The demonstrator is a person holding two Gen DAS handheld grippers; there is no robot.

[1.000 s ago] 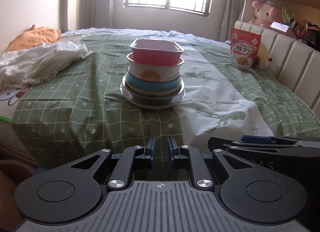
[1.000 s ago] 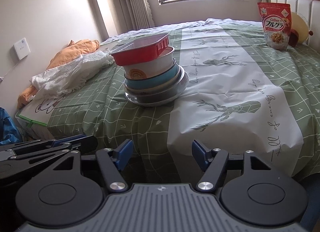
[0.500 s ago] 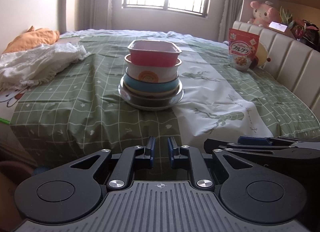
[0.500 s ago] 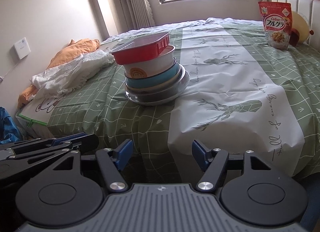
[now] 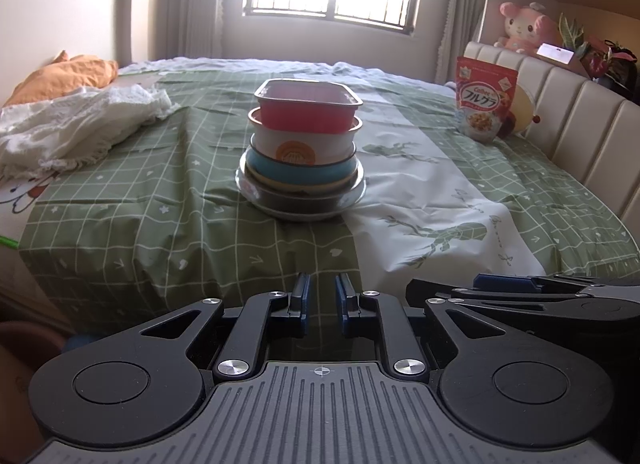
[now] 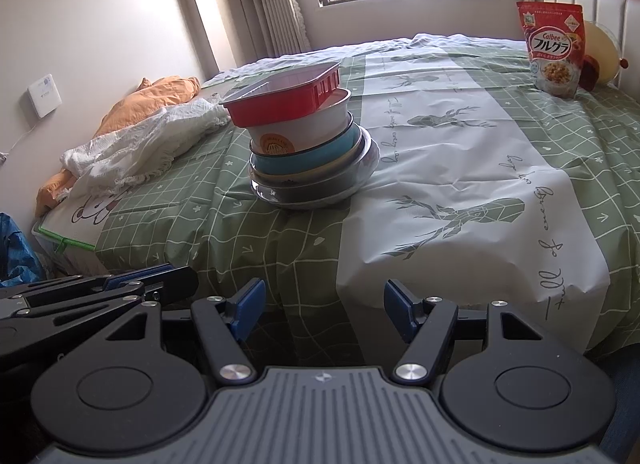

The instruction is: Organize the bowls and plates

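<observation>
A stack of dishes stands on the bed's green sheet. A red rectangular dish (image 5: 307,110) is on top, over a white bowl with an orange logo (image 5: 304,144), a light blue bowl (image 5: 296,172), a dark bowl and a clear plate (image 5: 356,192) at the bottom. The stack also shows in the right wrist view (image 6: 304,144). My left gripper (image 5: 321,300) is nearly shut and empty, off the bed's near edge. My right gripper (image 6: 324,304) is open and empty, beside the left one. Both are well short of the stack.
A red cereal bag (image 5: 484,100) stands at the far right by the padded headboard (image 5: 580,120). A white cloth (image 5: 80,124) and an orange pillow (image 5: 60,76) lie at the left. A pink plush toy (image 5: 524,26) sits on the shelf.
Both grippers have drifted slightly; the stack's place in each view has barely shifted. Neither gripper's jaws have changed.
</observation>
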